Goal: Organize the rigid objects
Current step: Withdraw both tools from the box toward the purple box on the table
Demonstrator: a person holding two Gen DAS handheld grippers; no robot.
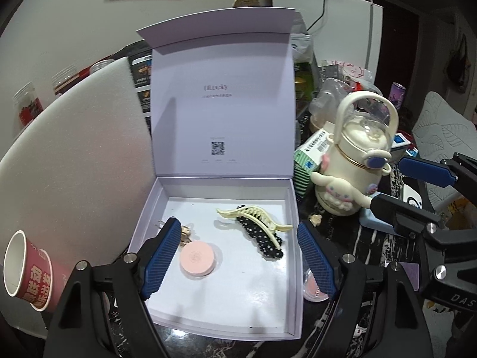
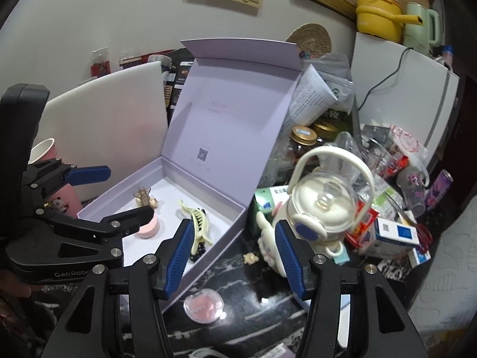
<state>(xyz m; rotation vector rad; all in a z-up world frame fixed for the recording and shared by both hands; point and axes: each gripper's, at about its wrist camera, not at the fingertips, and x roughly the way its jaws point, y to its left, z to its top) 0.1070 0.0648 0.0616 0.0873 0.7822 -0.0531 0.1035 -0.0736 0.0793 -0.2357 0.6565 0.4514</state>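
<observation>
Dark marbled desk crowded with household clutter. An open lavender box, lid upright at 12 o'clock, occupies the centre of the left wrist view. Inside its tray lie a black polka-dot hair clip crossed by a cream claw clip at centre right, a round pink compact at 7 o'clock of them, and a small gold ornament touching the compact's upper left edge. Outside the box, at 3 o'clock, stands a cream kettle-shaped bottle; a clear-lidded blush pot rests on the desk just beside the box's near right corner.

Left tongs: released, blue pads spread about halfway, hovering over the tray with nothing gripped; the compact lies below and between them, untouched.

Right tongs: released, pads moderately apart, empty, poised above the box's right wall and bare desk, the blush pot below them at 6 o'clock.
</observation>
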